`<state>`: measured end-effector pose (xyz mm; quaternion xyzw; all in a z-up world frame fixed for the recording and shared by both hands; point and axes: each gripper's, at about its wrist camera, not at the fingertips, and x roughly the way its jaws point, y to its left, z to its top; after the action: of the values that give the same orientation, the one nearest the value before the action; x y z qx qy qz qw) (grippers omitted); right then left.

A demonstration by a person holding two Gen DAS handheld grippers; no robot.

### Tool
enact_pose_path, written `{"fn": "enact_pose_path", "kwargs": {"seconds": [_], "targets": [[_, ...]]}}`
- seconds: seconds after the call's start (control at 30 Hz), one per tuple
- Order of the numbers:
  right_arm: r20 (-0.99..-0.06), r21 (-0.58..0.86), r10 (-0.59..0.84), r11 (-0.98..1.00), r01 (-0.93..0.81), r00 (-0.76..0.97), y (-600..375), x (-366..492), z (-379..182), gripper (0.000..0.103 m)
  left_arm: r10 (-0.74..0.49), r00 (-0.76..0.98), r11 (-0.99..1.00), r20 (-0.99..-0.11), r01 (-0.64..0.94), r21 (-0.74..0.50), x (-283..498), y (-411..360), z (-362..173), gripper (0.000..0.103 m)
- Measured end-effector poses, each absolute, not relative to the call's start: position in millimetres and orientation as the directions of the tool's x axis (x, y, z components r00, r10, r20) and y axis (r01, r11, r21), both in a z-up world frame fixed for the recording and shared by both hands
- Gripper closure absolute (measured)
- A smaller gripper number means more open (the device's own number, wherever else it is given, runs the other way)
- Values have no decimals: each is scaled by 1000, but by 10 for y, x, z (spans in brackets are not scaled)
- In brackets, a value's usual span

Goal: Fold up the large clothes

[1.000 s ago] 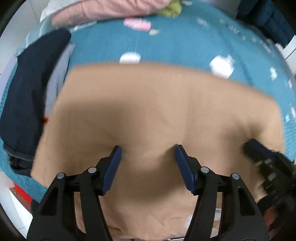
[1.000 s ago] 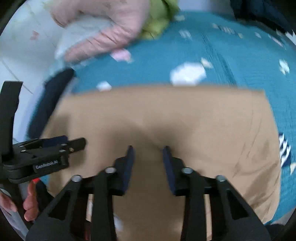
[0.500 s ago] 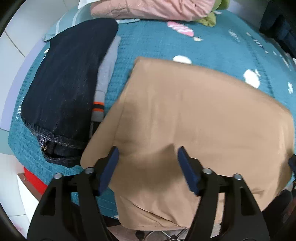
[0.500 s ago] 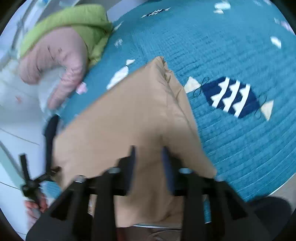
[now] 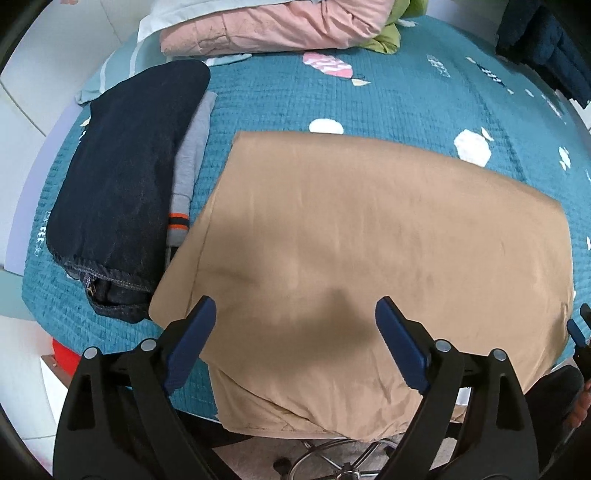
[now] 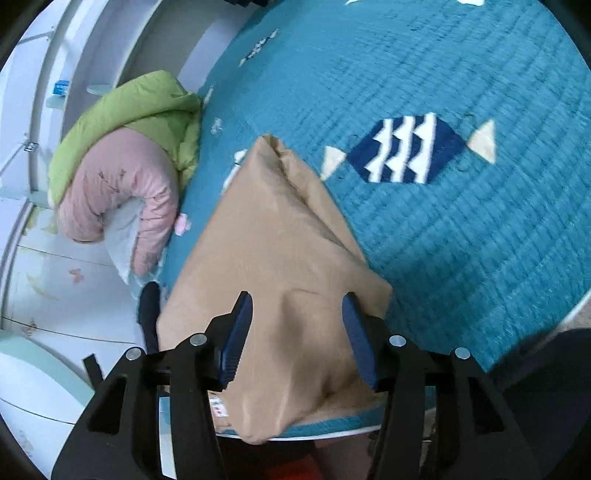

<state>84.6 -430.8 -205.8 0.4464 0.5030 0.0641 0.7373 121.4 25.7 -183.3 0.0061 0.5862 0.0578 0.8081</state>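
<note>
A tan folded garment (image 5: 369,243) lies flat on the teal bed cover (image 5: 369,99), its near edge hanging over the bed's front. My left gripper (image 5: 295,325) is open and empty above the garment's near edge. In the right wrist view the same tan garment (image 6: 273,251) runs away from me; my right gripper (image 6: 297,317) is open above its near right end, holding nothing. The right gripper's tip (image 5: 580,332) shows at the left wrist view's right edge.
Folded dark jeans (image 5: 125,199) on a grey garment (image 5: 190,155) lie left of the tan piece. Pink (image 5: 273,26) and green jackets (image 6: 125,110) are piled at the bed's far side. Dark blue clothes (image 5: 546,40) sit far right. A chair base (image 5: 332,461) stands below the bed edge.
Both grippers have pulled back from the tan garment and opened wider. The right gripper has swung round to the garment's right end. The garment now lies flat and still.
</note>
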Motion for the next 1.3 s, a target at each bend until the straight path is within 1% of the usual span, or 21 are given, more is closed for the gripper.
{"fn": "enact_pose_path", "kwargs": {"seconds": [0.23, 0.33, 0.43, 0.47, 0.53, 0.57, 0.63, 0.7, 0.77, 0.8, 0.83, 0.87, 0.97, 1.0, 1.03, 1.07, 1.13, 1.17, 1.2, 1.27, 1.3], "targets": [[-691, 722, 530, 536, 438, 491, -4493, 682, -2154, 53, 104, 321, 994, -941, -66, 87, 1216, 147, -1763, 14], [-621, 781, 624, 447, 435, 474, -4481, 689, -2329, 53, 101, 317, 995, -943, -50, 89, 1220, 66, -1773, 14], [-611, 783, 663, 428, 451, 432, -4421, 759, -2510, 53, 88, 314, 996, -945, -32, 82, 1207, -14, -1798, 14], [-590, 794, 689, 400, 459, 420, -4405, 799, -2586, 53, 83, 311, 997, -947, -26, 79, 1201, -29, -1807, 14], [-553, 810, 730, 358, 465, 402, -4374, 890, -2691, 46, 71, 306, 997, -949, -11, 71, 1183, -82, -1828, 14], [-558, 806, 730, 363, 467, 395, -4360, 921, -2711, 44, 70, 304, 997, -950, -6, 71, 1177, -102, -1838, 14], [-557, 809, 736, 375, 453, 384, -4299, 1008, -2713, 34, 68, 298, 997, -952, 3, 72, 1163, -135, -1859, 14], [-523, 835, 761, 366, 412, 383, -4236, 1074, -2684, 32, 59, 293, 998, -954, 12, 65, 1145, -163, -1878, 14], [-503, 848, 771, 354, 394, 390, -4183, 1143, -2663, 32, 56, 288, 998, -956, 23, 66, 1120, -193, -1902, 14], [-538, 827, 747, 380, 413, 391, -4184, 1151, -2650, 33, 59, 286, 997, -956, 26, 70, 1107, -200, -1908, 14], [-598, 790, 701, 432, 436, 388, -4194, 1136, -2612, 42, 62, 285, 997, -957, 29, 73, 1095, -203, -1908, 14], [-626, 771, 676, 464, 436, 389, -4186, 1125, -2573, 44, 63, 287, 997, -956, 31, 75, 1080, -201, -1898, 14], [-735, 678, 542, 593, 434, 409, -4176, 1017, -2345, 44, 65, 298, 997, -952, 24, 76, 1061, -159, -1856, 14], [-754, 656, 521, 621, 428, 401, -4160, 1015, -2319, 42, 66, 300, 997, -952, 19, 75, 1062, -142, -1850, 14], [-752, 659, 535, 626, 418, 385, -4140, 1029, -2343, 40, 64, 299, 997, -952, 10, 71, 1067, -115, -1848, 14], [-737, 675, 568, 612, 411, 365, -4124, 1049, -2408, 37, 61, 297, 998, -953, 4, 65, 1073, -92, -1852, 14], [-670, 740, 651, 548, 390, 356, -4123, 1126, -2533, 20, 54, 290, 998, -956, -4, 55, 1080, -63, -1874, 14], [-628, 774, 686, 501, 387, 368, -4151, 1144, -2571, 17, 56, 286, 998, -957, -2, 57, 1078, -60, -1887, 14], [-582, 806, 716, 446, 389, 386, -4186, 1172, -2611, 15, 59, 285, 998, -957, 1, 62, 1075, -59, -1893, 14], [-464, 871, 769, 307, 383, 441, -4272, 1208, -2694, 16, 64, 288, 998, -956, 8, 70, 1063, -69, -1889, 14], [-359, 913, 800, 193, 360, 480, -4289, 1231, -2720, 17, 64, 289, 998, -955, 9, 69, 1063, -64, -1882, 14]]}}
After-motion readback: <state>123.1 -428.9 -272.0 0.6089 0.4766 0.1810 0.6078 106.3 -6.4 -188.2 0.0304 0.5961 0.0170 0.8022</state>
